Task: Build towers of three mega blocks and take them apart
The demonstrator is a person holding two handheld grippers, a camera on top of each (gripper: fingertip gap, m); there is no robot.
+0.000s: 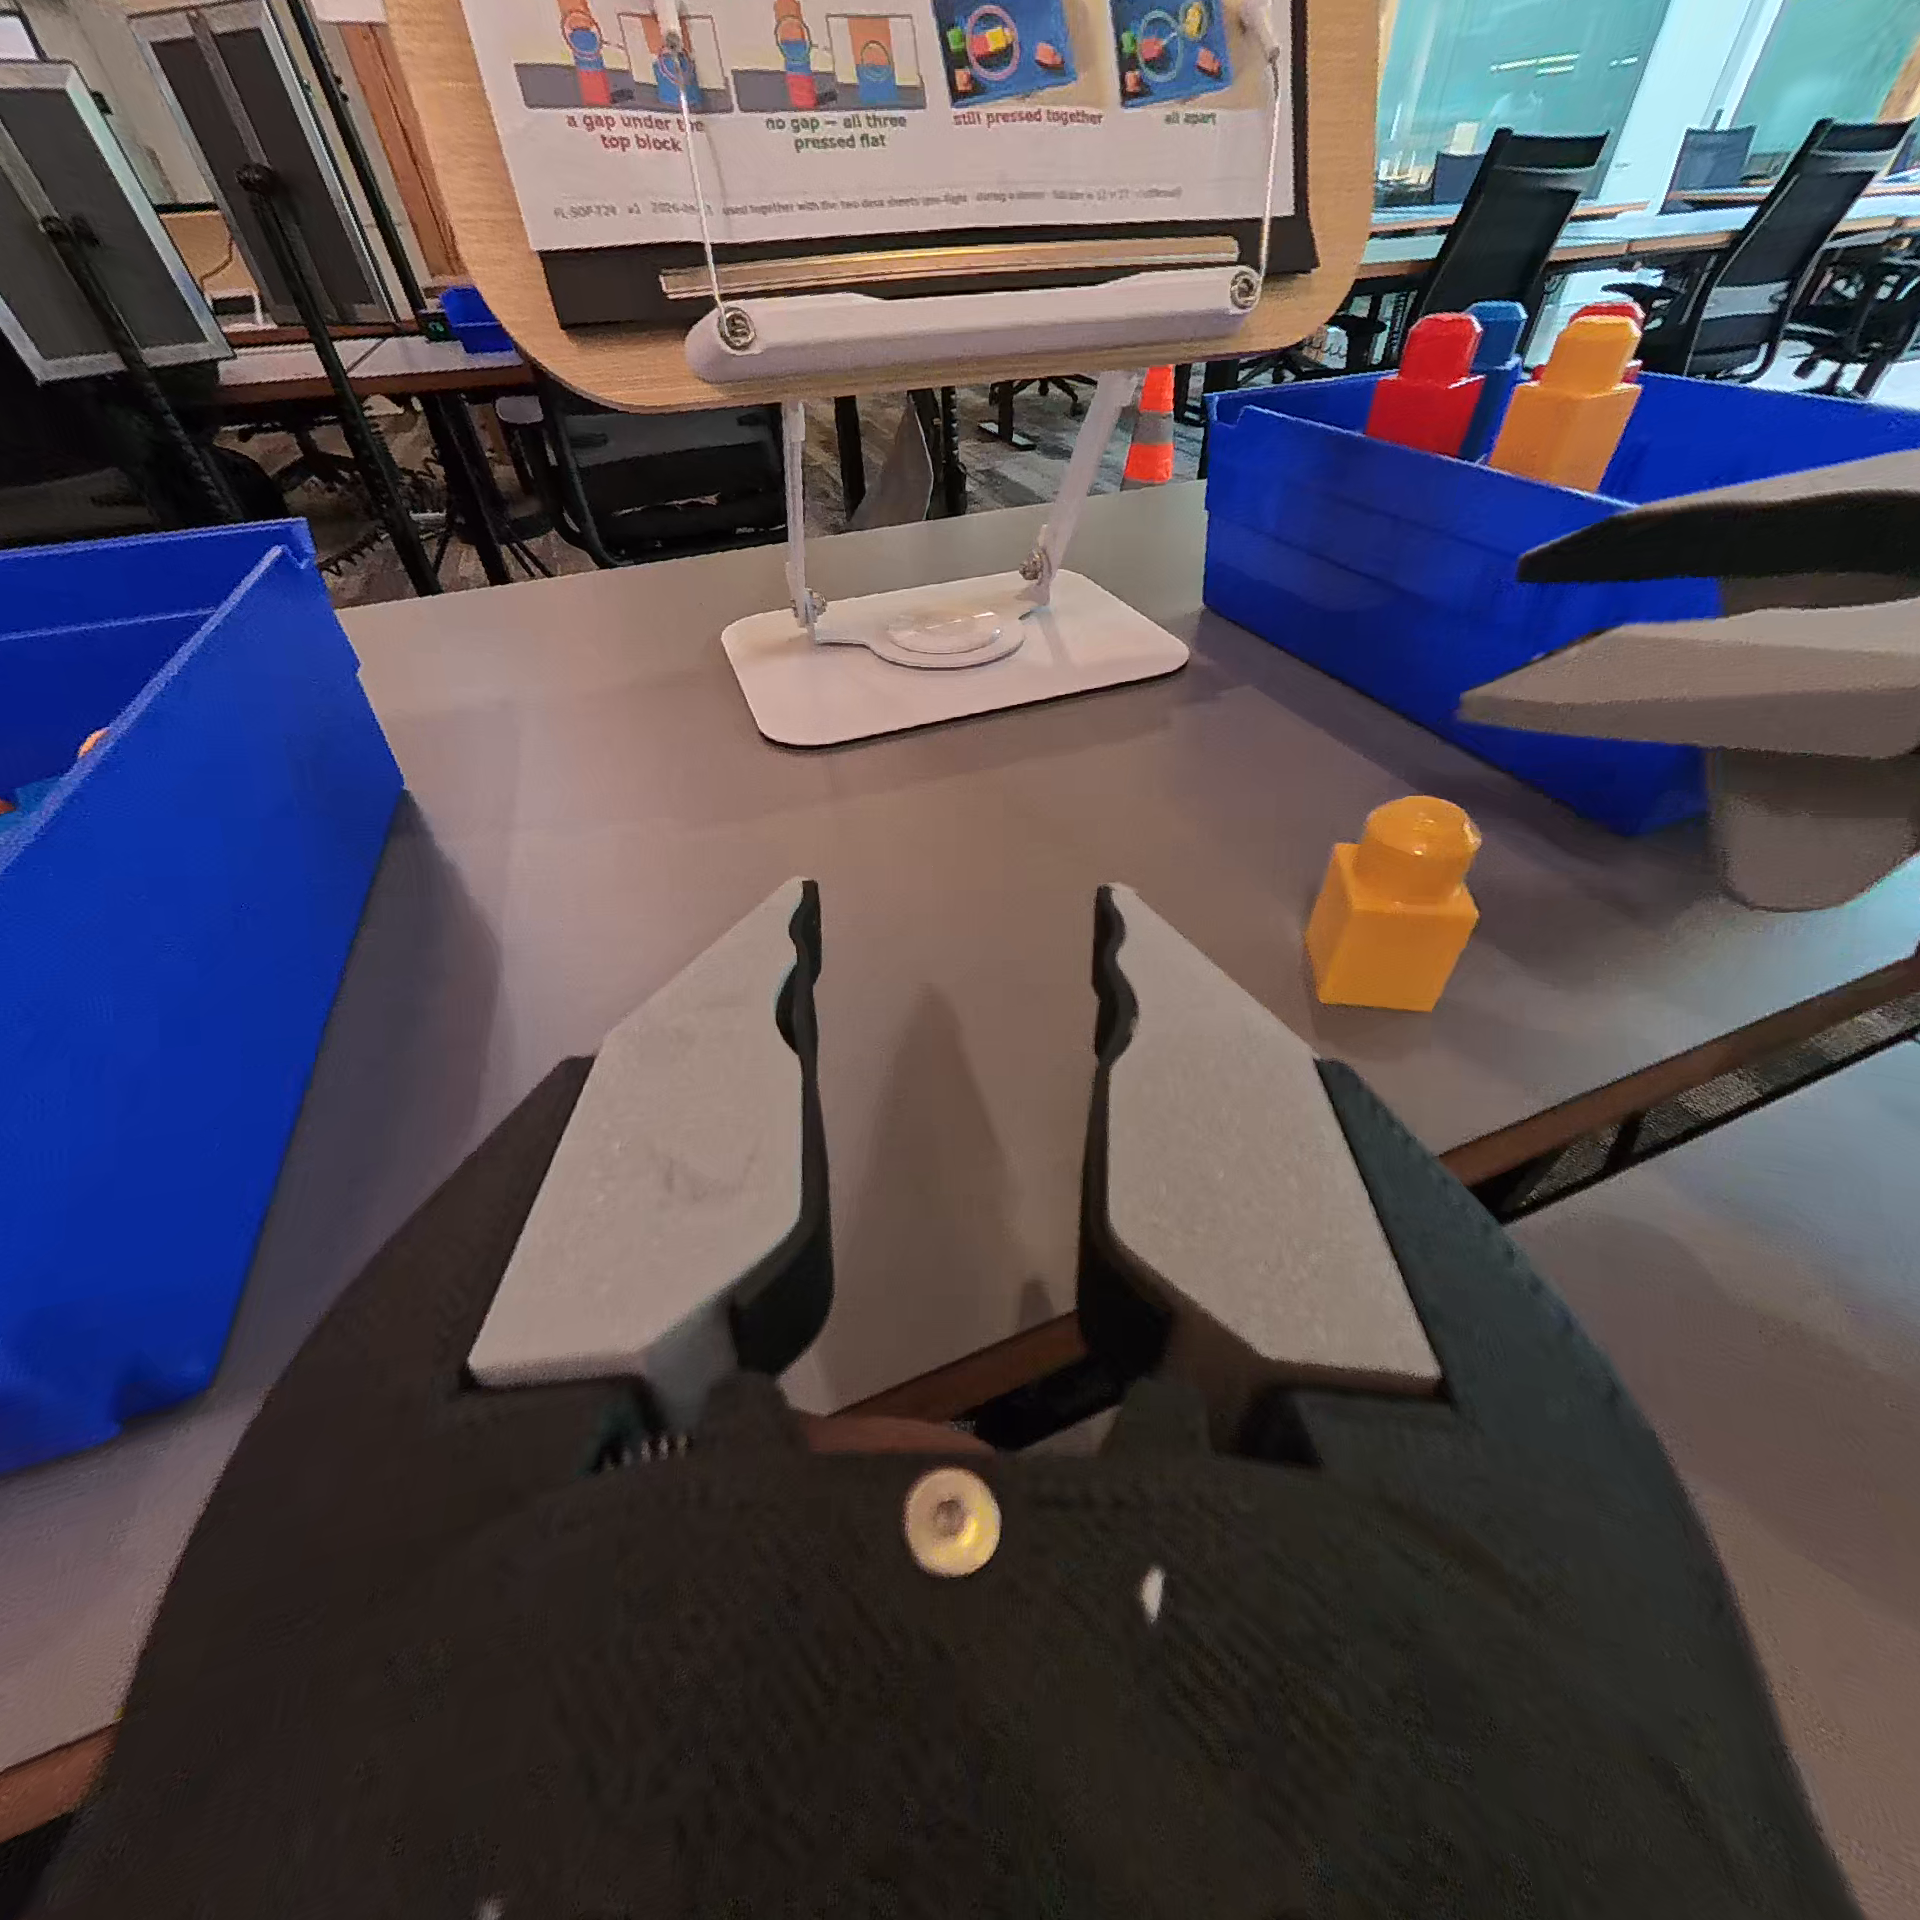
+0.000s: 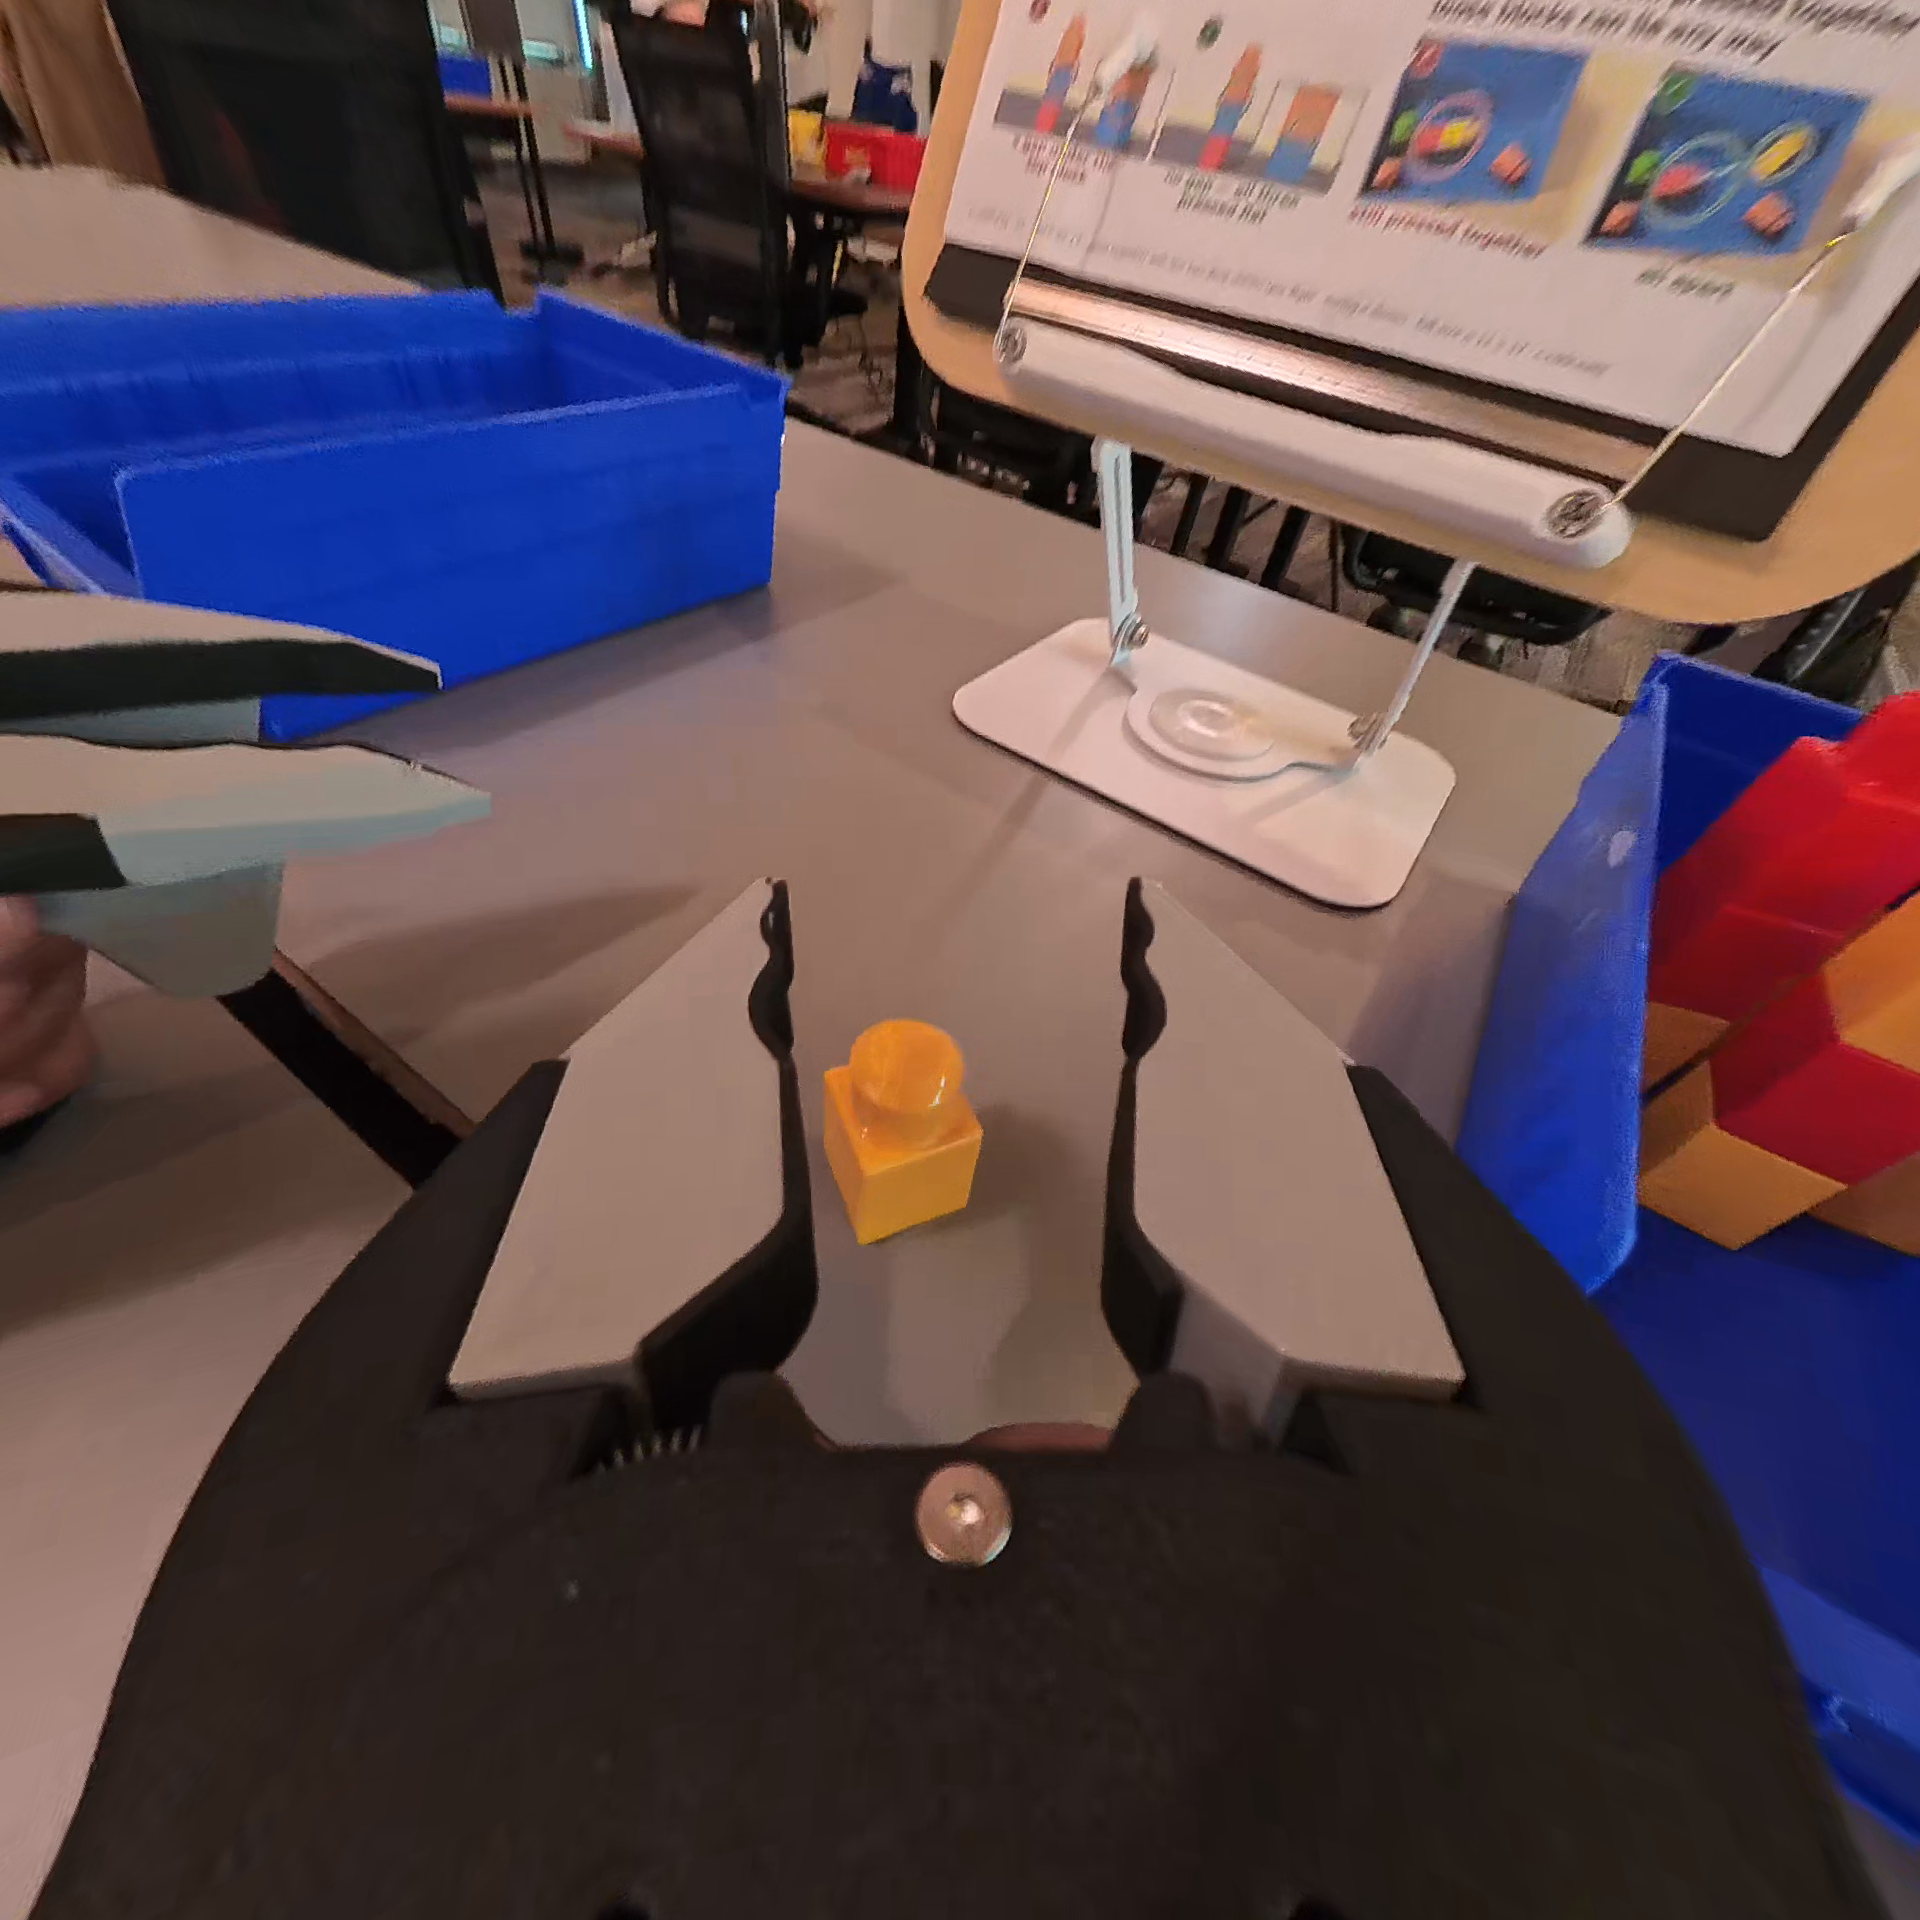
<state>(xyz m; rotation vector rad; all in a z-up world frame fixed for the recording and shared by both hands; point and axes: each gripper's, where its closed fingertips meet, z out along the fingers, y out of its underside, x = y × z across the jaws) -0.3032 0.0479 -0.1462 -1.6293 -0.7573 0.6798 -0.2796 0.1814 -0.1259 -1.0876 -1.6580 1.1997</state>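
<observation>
A single orange mega block (image 1: 1390,909) stands upright on the grey table (image 1: 935,831), stud up. In the right wrist view the orange block (image 2: 902,1132) sits below and between my right gripper's open fingers, apart from both. My right gripper (image 2: 954,914) is open and empty; it also shows in the left wrist view (image 1: 1496,634) above and right of the block. My left gripper (image 1: 956,914) is open and empty over bare table, left of the block; it shows in the right wrist view (image 2: 462,738) too.
A blue bin (image 1: 1403,582) at the right holds red, blue and orange blocks (image 1: 1558,416). Another blue bin (image 1: 156,935) stands at the left. A white stand (image 1: 956,665) with an instruction sheet is at the back. The table's front edge (image 1: 1662,1081) is near.
</observation>
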